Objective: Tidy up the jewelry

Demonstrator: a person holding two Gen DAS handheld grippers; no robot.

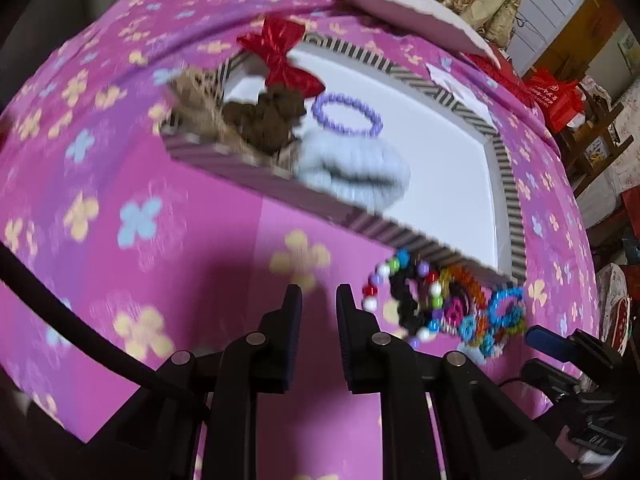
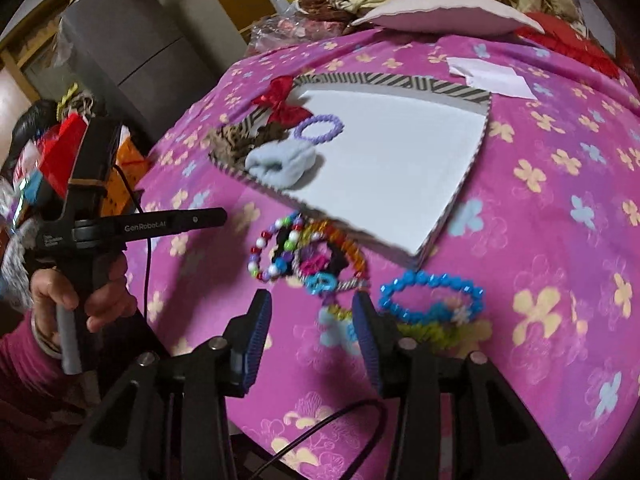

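Left wrist view first: left gripper (image 1: 319, 294) hangs over the pink flowered bedspread (image 1: 120, 216) w/ its jaws apart and nothing between them, so released. Far of it sits the striped-edge box (image 1: 506, 168) w/ a white floor, and its left end holds a tan fuzzy scrunchie (image 1: 196, 108), a red bow (image 1: 280, 56), a brown scrunchie (image 1: 266, 118), a purple bead bracelet (image 1: 346, 114) and a pale blue scrunchie (image 1: 356, 172). Rest of the box floor is bare white. Just right of the fingers, touching the box's near corner, is the pile of bracelets (image 1: 436, 304) — multicolor beads, black, orange, blue, all tangled, bit blurry tbh. Right wrist view: a hand (image 2: 76, 292) in a magenta sleeve grips the left tool's handle at far left. Right gripper (image 2: 312, 306) is also released, jaws apart over the spread, nothing clamped. Same pile lies just beyond its tips, and a blue bead bracelet (image 2: 430, 294) sits right of the right finger, near the box's near corner. White paper (image 2: 490, 74) lies far right, apart from the box.
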